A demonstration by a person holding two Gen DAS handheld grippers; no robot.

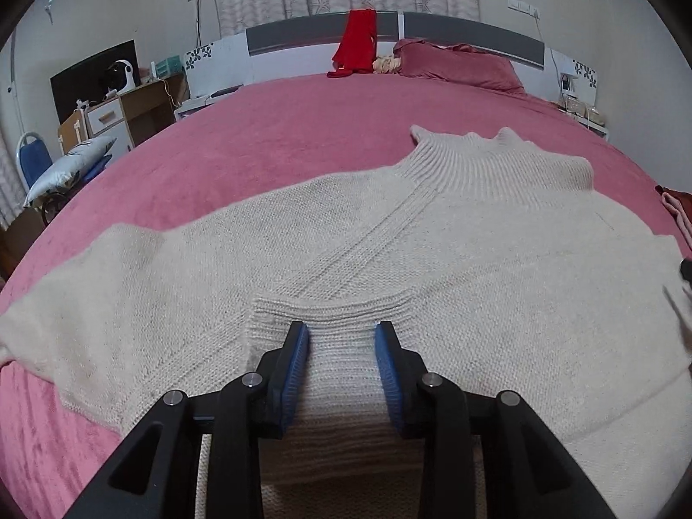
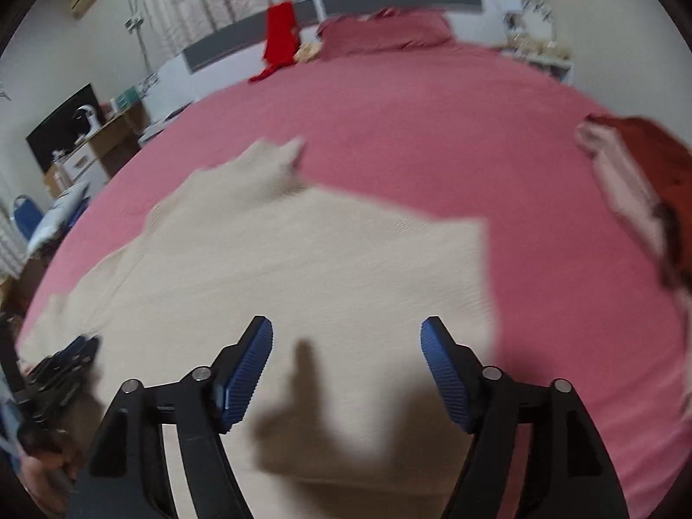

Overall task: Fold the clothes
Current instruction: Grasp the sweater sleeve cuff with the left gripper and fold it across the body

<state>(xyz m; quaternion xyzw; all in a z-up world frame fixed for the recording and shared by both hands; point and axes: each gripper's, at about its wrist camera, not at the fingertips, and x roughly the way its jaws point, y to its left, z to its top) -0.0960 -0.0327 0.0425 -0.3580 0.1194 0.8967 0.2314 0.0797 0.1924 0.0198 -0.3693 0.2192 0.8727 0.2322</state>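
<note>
A cream knit turtleneck sweater (image 1: 432, 238) lies spread on the pink bed (image 1: 302, 129), collar toward the headboard. One sleeve is folded across the body. Its ribbed cuff (image 1: 341, 363) runs between the blue pads of my left gripper (image 1: 341, 331), which is shut on it. In the blurred right wrist view, my right gripper (image 2: 346, 328) hovers open over the sweater (image 2: 302, 259) near its right edge, nothing between its fingers. Its shadow falls on the knit. The left gripper (image 2: 65, 367) shows at that view's left edge, with a hand (image 2: 39, 475) below it.
A pile of red and pink clothes (image 2: 640, 181) lies on the bed to the right of the sweater. A red garment (image 1: 357, 41) hangs on the headboard beside a pillow (image 1: 458, 62). A desk (image 1: 129, 108) and a blue chair (image 1: 30, 155) stand left of the bed.
</note>
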